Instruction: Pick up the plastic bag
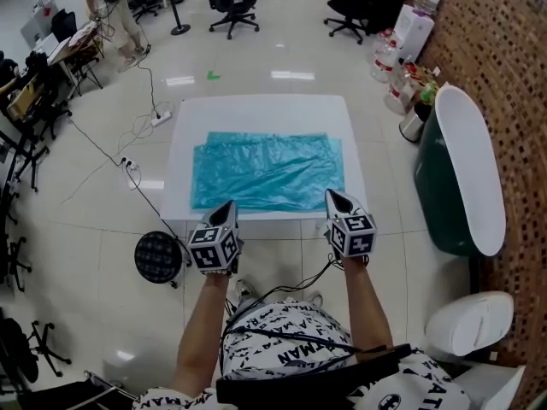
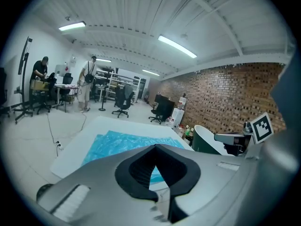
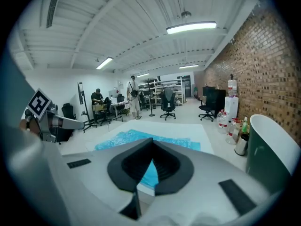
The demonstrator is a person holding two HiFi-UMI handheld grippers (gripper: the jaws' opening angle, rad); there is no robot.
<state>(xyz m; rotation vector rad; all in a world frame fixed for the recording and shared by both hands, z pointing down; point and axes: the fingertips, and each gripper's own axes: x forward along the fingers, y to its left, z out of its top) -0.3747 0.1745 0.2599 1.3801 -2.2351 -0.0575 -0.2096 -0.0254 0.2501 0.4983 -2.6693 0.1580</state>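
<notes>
Bag [image 1: 269, 171] – blue, spread flat over the near half of the white bench [image 1: 256, 109], near edge close to the bench's near edge. Left gripper [image 1: 226, 205] and right gripper [image 1: 332, 195] are held side by side at that near edge, tips pointing far, clear of the bag. Both have jaws fully together – nothing btwn them.

On your white T-shirt with black print [image 1: 291, 336], only the letters "MAN" read clearly, repeated in parts across the cloth; nothing else is legible.
</notes>
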